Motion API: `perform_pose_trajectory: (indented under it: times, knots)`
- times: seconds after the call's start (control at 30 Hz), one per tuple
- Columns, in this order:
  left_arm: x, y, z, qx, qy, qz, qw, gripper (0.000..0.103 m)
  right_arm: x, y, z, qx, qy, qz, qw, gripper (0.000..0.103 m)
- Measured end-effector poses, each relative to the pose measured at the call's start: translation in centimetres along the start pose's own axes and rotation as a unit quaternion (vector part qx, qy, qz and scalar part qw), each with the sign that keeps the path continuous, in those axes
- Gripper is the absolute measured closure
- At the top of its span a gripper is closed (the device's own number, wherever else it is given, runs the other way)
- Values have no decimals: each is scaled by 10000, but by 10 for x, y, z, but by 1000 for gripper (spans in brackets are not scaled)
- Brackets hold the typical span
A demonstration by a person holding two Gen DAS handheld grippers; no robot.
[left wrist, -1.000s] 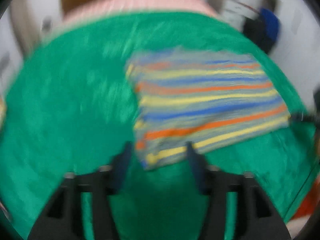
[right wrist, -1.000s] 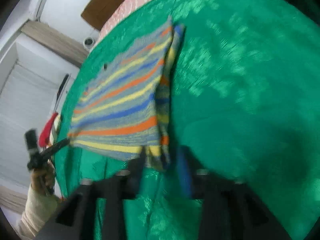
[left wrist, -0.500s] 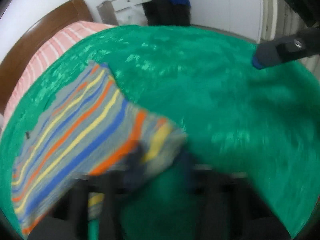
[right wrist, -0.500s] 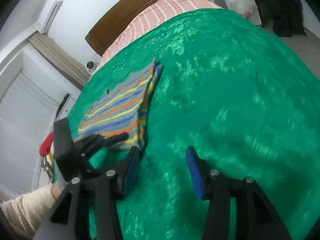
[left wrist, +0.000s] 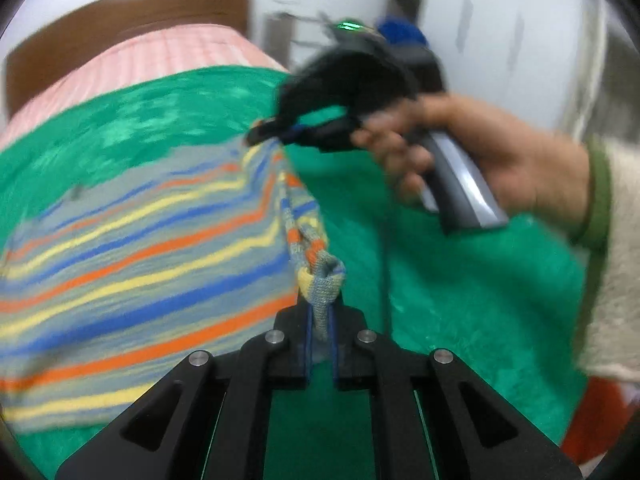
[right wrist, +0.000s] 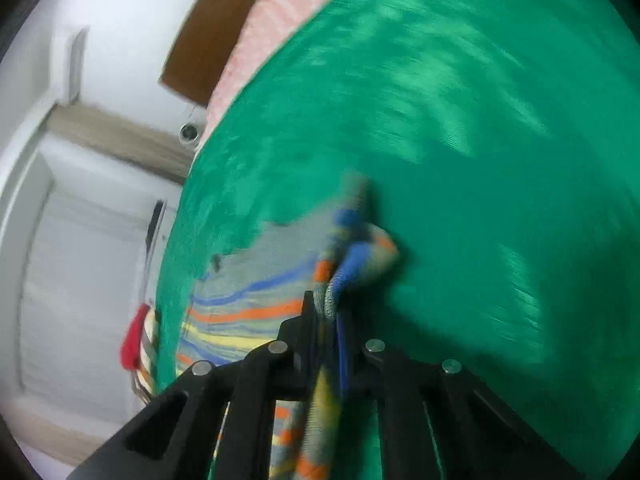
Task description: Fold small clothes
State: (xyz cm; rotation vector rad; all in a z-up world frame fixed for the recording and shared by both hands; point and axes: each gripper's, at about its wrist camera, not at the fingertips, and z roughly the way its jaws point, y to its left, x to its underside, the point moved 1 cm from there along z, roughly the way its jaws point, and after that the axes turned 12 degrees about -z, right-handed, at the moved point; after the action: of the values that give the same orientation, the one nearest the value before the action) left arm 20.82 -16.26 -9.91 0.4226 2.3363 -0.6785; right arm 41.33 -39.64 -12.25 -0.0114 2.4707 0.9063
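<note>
The striped knit garment (left wrist: 132, 256), grey with orange, yellow and blue bands, lies spread on the green blanket (left wrist: 460, 280), mostly to the left of the left gripper (left wrist: 320, 332). Its right edge is bunched into a raised ridge that runs away from the left gripper's tips toward the right gripper (left wrist: 272, 132). The left gripper's jaws are pressed together on the near end of that ridge, a grey fold of knit caught between the blue pads. At the far end, the right gripper's jaws pinch the other corner of the same edge; the person's right hand (left wrist: 480, 160) grips its handle, a cream sleeve behind it.

In the right wrist view, the right gripper (right wrist: 332, 320) is closed on a twisted bundle of the garment (right wrist: 248, 312), cloth passing between the fingers and hanging below them, the rest spreading out to its left. The blanket (right wrist: 480, 160) stretches ahead and to the right of these tips. Beyond it lie a pink striped sheet (left wrist: 140, 64) and a brown headboard (left wrist: 120, 12).
</note>
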Motion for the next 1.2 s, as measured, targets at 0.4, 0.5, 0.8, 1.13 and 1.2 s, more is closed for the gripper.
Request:
perform_pose_trajectory:
  times: [0.4, 0.5, 0.8, 1.13, 1.2]
  knots:
    - [26, 196, -121, -693, -736, -2443, 9644, 98, -23, 220, 151, -326, 692, -1758, 9815, 94]
    - [39, 223, -124, -1039, -662, -2635, 9567, 90, 0, 244, 211, -388, 875, -1713, 9806, 89]
    - [39, 213, -157, -1088, -1075, -2631, 9526, 18, 19, 244, 155, -358, 54, -1701, 9848, 68]
    - [37, 239, -110, -2323, -222, -2613, 9366, 39, 162, 214, 107, 869, 1466, -3424, 9240, 71]
    - [41, 226, -130, -2579, -302, -2451, 9341, 29, 171, 211, 87, 905, 1028, -3331, 9329, 70]
